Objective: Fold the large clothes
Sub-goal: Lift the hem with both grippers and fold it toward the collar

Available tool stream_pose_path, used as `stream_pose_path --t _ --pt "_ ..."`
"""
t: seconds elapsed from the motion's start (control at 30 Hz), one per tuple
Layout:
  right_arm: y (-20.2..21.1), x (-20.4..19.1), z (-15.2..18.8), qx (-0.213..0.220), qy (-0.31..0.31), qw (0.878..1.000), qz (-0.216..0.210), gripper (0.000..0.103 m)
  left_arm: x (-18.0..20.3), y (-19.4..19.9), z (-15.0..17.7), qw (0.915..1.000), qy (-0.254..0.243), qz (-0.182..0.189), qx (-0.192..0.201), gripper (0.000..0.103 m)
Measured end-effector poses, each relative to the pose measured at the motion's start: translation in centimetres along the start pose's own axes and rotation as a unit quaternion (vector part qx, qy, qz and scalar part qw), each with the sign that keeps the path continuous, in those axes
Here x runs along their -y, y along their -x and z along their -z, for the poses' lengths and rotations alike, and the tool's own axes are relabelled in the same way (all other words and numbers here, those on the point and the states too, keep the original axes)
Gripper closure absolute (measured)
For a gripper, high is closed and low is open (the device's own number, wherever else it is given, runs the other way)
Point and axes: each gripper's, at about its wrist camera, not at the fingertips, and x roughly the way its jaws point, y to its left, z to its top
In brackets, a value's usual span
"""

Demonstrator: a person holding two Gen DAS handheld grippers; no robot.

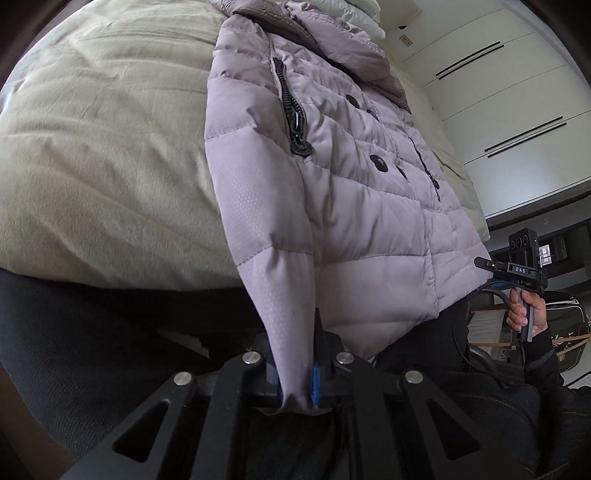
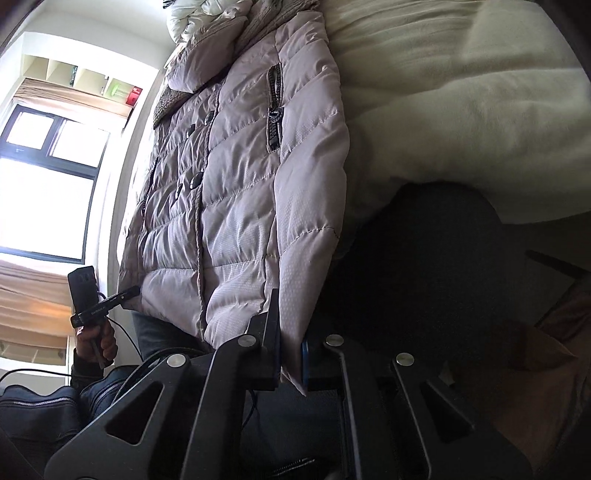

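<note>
A pale lilac quilted puffer jacket (image 1: 332, 177) lies front-up on the bed, with dark buttons and zipped pockets; its hem hangs over the near edge. It also shows in the right wrist view (image 2: 240, 184). My left gripper (image 1: 295, 373) is shut on one bottom corner of the jacket's hem. My right gripper (image 2: 291, 354) is shut on the other bottom corner. Each gripper shows small in the other's view, the right one (image 1: 517, 273) and the left one (image 2: 96, 306), held in a hand.
A cream duvet (image 1: 103, 147) covers the bed (image 2: 461, 92). White pillows (image 1: 354, 14) lie beyond the jacket's collar. White wardrobe doors (image 1: 498, 92) stand on one side, a bright window (image 2: 48, 184) on the other. The person's dark trousers (image 1: 92, 350) are below.
</note>
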Motion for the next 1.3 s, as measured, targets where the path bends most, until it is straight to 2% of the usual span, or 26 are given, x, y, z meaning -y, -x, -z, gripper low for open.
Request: stream_pose_path --t 0.1,0.17,0.27,0.4,0.57,0.7,0.77,0.83,0.97,1.13,1.3 --pt "1.2 -0.8 1.3 -0.001 -0.005 1.000 -0.028 0.096 -0.5 1.2 1.6 0.9990 0.016 0.042 0.000 0.093" --pt "1.9 -1.4 0.7 0.015 -0.009 0.998 -0.055 0.096 -1.2 2.6 1.3 0.9939 0.042 0.099 0.023 0.093" --pt "3.6 -3.0 -1.8 0.053 0.001 0.994 -0.091 0.096 -1.0 5.0 -1.0 0.9854 0.050 0.146 0.071 0.093" --pt "6.6 -6.1 -6.2 0.126 0.025 0.983 -0.128 0.097 0.0 9.1 -4.9 0.9620 0.050 0.217 0.158 0.093" --pt "10.2 -9.8 -12.6 0.227 0.037 0.960 -0.160 0.097 0.9 12.1 -10.6 0.9233 0.063 0.281 0.254 0.093" --pt "12.1 -10.9 -18.8 0.289 0.039 0.944 -0.152 0.097 0.9 12.3 -16.8 0.9042 0.078 0.293 0.301 0.093" --pt "12.5 -11.4 -22.5 0.312 0.041 0.939 -0.136 0.097 0.3 12.0 -20.0 0.8977 0.091 0.293 0.316 0.093" --pt "12.1 -12.0 -26.3 0.326 0.040 0.937 -0.122 0.097 -0.3 11.7 -23.1 0.8956 0.099 0.286 0.326 0.093" --pt "10.0 -12.3 -33.4 0.338 0.025 0.937 -0.085 0.097 -1.4 10.1 -29.2 0.8971 0.119 0.275 0.324 0.093" --pt "4.6 -10.9 -42.6 0.339 -0.007 0.938 -0.068 0.097 -3.5 7.3 -36.8 0.9046 0.138 0.247 0.319 0.093" --pt "-1.7 -9.5 -49.9 0.322 -0.029 0.946 -0.034 0.097 -7.3 2.2 -42.6 0.9105 0.180 0.219 0.301 0.093"
